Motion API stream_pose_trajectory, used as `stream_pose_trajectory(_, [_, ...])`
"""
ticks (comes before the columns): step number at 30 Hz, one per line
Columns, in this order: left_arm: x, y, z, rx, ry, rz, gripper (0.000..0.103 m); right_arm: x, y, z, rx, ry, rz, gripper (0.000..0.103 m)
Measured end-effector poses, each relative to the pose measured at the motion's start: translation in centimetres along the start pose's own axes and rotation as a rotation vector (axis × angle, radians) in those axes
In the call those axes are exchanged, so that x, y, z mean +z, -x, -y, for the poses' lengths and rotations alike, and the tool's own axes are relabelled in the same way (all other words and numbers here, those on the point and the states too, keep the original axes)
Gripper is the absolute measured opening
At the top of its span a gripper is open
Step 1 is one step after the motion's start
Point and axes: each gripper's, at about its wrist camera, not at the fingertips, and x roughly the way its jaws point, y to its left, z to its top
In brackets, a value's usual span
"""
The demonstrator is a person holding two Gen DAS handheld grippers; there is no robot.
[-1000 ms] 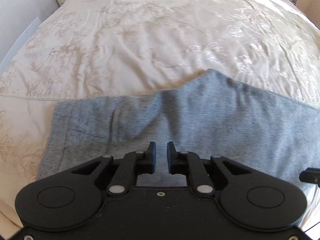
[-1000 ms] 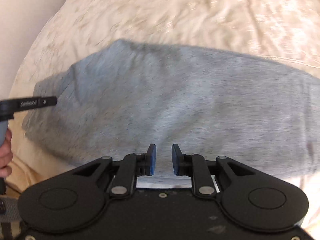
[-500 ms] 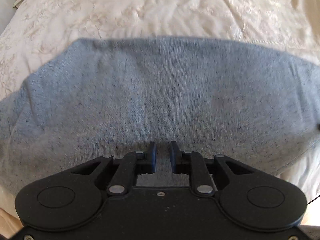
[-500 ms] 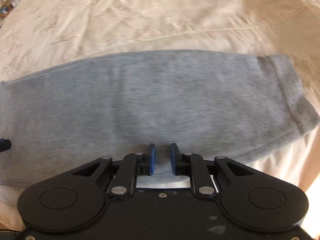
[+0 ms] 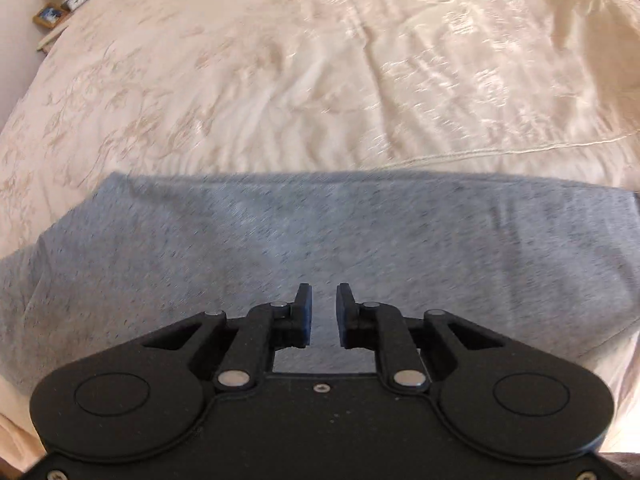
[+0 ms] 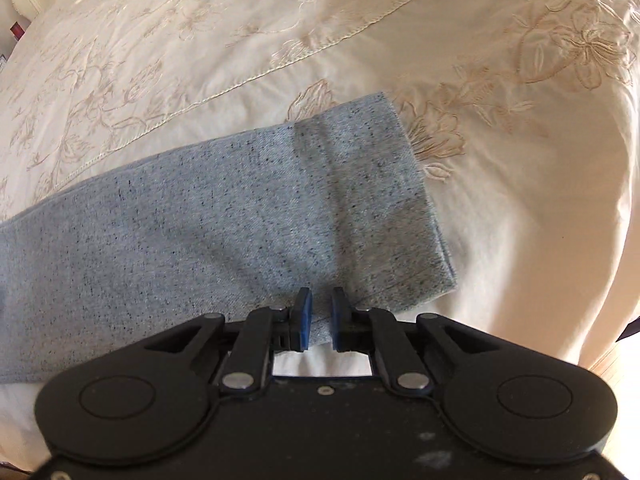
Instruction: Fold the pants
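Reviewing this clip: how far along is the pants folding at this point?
Done: the grey marl knit pants lie flat as one long strip on the cream embroidered bedspread, apparently already folded leg over leg. In hand: the right claw is closing at the near edge by the hem end, fabric between its fingers; the left claw, also closing, is over mid-strip. Left: folding the strip across its length.

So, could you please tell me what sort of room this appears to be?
Most likely a bedroom: the grey pants lie on a bed with a cream embroidered bedspread, and a bedside table with small framed pictures stands at the far corner.
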Motion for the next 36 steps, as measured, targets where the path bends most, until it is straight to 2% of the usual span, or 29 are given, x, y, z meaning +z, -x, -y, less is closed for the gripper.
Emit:
stream_pose_trajectory(5, [3.1, -1.0, 6.0, -0.074, -0.09, 0.019, 0.023, 0.4, 2.3, 1.5, 0.053, -0.034, 0.049, 0.012])
stream_pose_trajectory(7, [4.1, -2.2, 7.6, -0.089, -0.112, 0.013, 0.023, 0.6, 3.3, 2.2, 0.058, -0.048, 0.073, 0.02])
stream_pose_trajectory(14, [6.7, -7.9, 10.6, -0.033, -0.132, -0.079, 0.022, 1.0, 5.1, 5.6, 0.058, -0.096, 0.117, 0.02])
stream_pose_trajectory(20, [7.3, -8.5, 10.6, -0.03, -0.123, -0.083, 0.023, 2.4, 3.4, 7.0, 0.109, -0.087, 0.068, 0.022])
stream_pose_trajectory(23, [7.4, -8.6, 10.3, -0.035, -0.111, -0.086, 0.023, 3.4, 2.4, 7.1, 0.148, -0.052, 0.046, 0.027])
stream_pose_trajectory(27, [7.5, -8.6, 9.9, -0.036, -0.091, -0.091, 0.023, 4.7, 0.0, 7.0, 0.137, 0.009, -0.014, 0.03])
stream_pose_trajectory(36, [8.3, -9.2, 10.7, -0.02, -0.111, -0.095, 0.023, 7.3, -3.8, 7.4, 0.23, 0.047, -0.106, 0.034])
